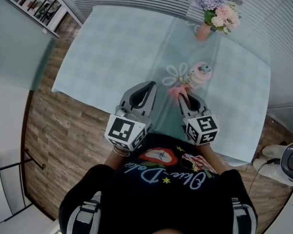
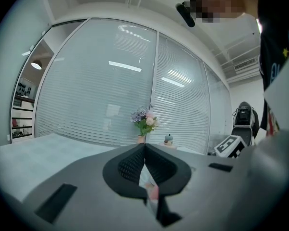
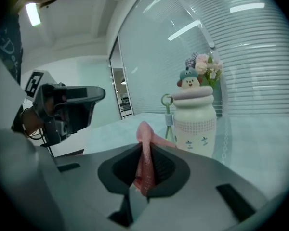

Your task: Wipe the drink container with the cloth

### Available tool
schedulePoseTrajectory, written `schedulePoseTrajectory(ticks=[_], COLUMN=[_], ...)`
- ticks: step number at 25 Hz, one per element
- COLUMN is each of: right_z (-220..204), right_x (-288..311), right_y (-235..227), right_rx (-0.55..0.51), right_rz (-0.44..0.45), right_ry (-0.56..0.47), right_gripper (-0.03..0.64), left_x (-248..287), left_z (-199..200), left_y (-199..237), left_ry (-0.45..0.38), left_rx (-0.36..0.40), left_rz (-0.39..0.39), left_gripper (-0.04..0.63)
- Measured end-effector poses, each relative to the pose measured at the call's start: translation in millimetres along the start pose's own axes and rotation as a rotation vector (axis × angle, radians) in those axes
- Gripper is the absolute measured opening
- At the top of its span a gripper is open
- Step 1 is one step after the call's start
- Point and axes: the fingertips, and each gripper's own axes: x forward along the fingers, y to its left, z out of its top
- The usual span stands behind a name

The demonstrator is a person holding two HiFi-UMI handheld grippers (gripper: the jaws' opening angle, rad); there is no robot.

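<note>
**Head view.** The drink container (image 1: 200, 75), a pale bottle with a figurine cap, stands upright on the tabletop (image 1: 112, 43). The right gripper (image 1: 182, 95) sits on the person's side of the container. The pink cloth (image 1: 176, 90) is bunched at its tip, near the container's base. Contact between cloth and container cannot be confirmed here. The left gripper (image 1: 147, 87) hangs farther from the container, on the person's left of it. A vase of flowers (image 1: 215, 9) stands well beyond the container.

**Left gripper view.** The jaws meet along their full length and hold nothing. The container appears small and distant, just beside the flowers.

**Right gripper view.** The jaws are clamped on a fold of the cloth, which projects past the tips. The container stands directly ahead, slightly to the right, with a green loop hanging at its side.

**Procedure (judgement).** The step in hand is the approach to the first wipe.
1. Advance the right gripper until the free fold, not the jaw tips, meets the container wall.
2. Hold the clamp firm and stroke lightly.
3. The container looks tall and light and may tip, so brace it with the left gripper on the side away from the cloth.
</note>
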Motion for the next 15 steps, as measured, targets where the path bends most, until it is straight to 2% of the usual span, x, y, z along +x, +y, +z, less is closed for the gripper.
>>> schedulePoseTrajectory(ticks=[4,10,15], right_z=[28.6,66.8,67.1], right_x=[-21.2,-50.5,-55.0], right_y=[2.5,-24.8,-51.3], right_rx=[-0.085,-0.164,-0.167], right_rz=[-0.009,-0.116,-0.196], right_ry=[-0.087,-0.204,-0.209], right_gripper=[0.025,0.025,0.025], left_x=[6.6,15.0,14.0], left_z=[0.7,3.5,2.4], left_y=[-6.0,-13.8,-12.7], left_ry=[0.002,0.0,0.005], left_rx=[0.004,0.012,0.014], left_rz=[-0.019,-0.039,-0.031], left_gripper=[0.003,0.003,0.003])
